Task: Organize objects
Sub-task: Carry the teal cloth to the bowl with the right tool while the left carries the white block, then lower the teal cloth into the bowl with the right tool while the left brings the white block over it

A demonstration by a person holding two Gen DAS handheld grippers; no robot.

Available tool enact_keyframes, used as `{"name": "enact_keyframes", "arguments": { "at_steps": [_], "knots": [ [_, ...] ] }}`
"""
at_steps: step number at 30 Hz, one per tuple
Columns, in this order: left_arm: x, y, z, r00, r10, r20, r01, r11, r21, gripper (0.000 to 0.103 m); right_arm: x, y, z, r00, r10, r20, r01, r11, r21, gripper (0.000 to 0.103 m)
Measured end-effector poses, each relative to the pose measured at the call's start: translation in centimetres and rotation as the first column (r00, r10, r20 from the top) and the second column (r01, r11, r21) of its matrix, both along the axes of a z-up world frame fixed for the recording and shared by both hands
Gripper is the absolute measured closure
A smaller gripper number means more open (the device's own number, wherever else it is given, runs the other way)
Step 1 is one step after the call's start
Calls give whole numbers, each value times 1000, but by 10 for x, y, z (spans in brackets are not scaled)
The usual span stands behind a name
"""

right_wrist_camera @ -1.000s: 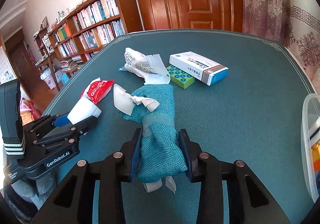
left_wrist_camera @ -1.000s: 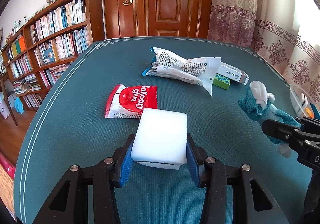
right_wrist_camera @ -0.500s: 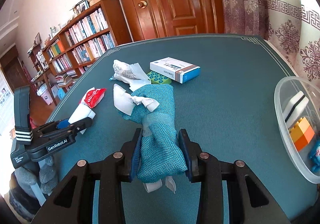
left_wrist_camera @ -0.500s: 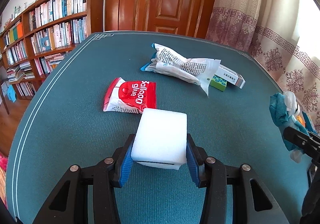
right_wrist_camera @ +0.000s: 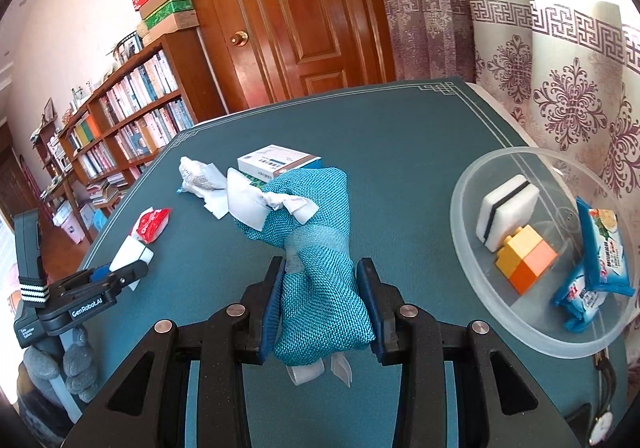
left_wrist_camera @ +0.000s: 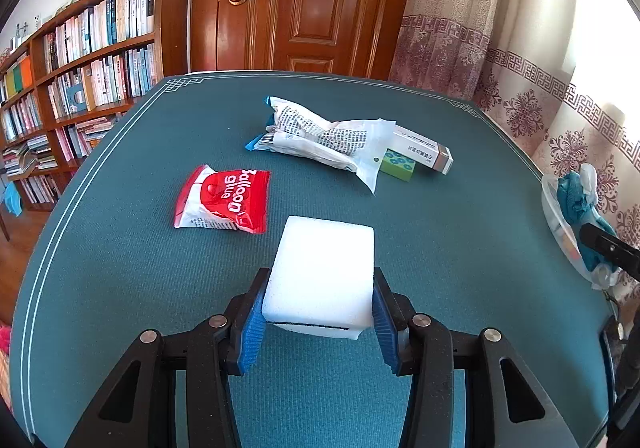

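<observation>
Right wrist view: our right claw (right_wrist_camera: 322,302) is clamped tight on a teal cloth bundle (right_wrist_camera: 316,248) with white tags dangling from its near end. A clear bowl (right_wrist_camera: 472,176) sits just to the right on the green bench (right_wrist_camera: 404,152), already holding a sponge (right_wrist_camera: 506,210), a yellow-and-orange block (right_wrist_camera: 526,258) and a blue wipes packet (right_wrist_camera: 600,256).

Left wrist view: our left claw (left_wrist_camera: 318,310) grips a white foam block (left_wrist_camera: 322,274) from both sides, held over the bench. A red packet (left_wrist_camera: 224,198) lies just beyond it, with a crumpled white wrapper (left_wrist_camera: 320,136), a green block (left_wrist_camera: 398,164) and a long carton (left_wrist_camera: 422,150) farther off.

We judge the bundle is bound for the bowl.

Risks:
- The loose far end of the cloth may drape over the rim and drag the light bowl.
- The bowl sits near the bench's right edge, so a nudge could tip it off.
- Dangling tags may snag on the claw at release.
- The foam block may spring out of its squeeze.
</observation>
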State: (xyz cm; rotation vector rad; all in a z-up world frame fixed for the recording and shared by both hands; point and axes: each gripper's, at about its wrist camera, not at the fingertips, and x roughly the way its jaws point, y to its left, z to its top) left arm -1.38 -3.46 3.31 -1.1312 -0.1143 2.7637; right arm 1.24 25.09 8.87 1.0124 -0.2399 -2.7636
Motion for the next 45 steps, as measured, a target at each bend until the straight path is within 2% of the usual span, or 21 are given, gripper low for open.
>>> {"name": "enact_keyframes", "arguments": {
  "at_steps": [7,14,19,22,28,32,35,40,45],
  "knots": [
    [3,25,7,999,-45,-10,45,999,-9,53,0,54,13,986,-164,-31,164,986,-9,66],
    [5,45,12,996,-83,-14,82,996,-21,53,-8,112,16,938,-343,-47,343,939,-18,65],
    [7,59,16,994,-108,-16,107,994,-27,53,-23,138,10,915,-402,-37,402,916,-9,65],
    [7,65,18,993,-118,-19,117,993,-34,53,-25,144,4,910,-415,-26,415,910,4,65],
    [6,76,19,990,-138,-15,137,990,-42,53,-13,140,0,923,-384,-30,385,923,12,65],
    [7,86,16,987,-158,-8,157,987,-45,53,-13,129,-1,941,-335,-40,337,938,80,65],
    [9,91,16,986,-169,-7,169,984,-50,53,-19,122,-5,944,-328,-37,329,932,150,65],
    [9,94,20,984,-177,-16,176,983,-49,53,-13,124,-3,941,-336,-43,339,933,121,65],
    [7,106,23,978,-210,-14,209,977,-42,53,-7,124,-2,937,-347,-41,349,925,148,65]
  ]
}}
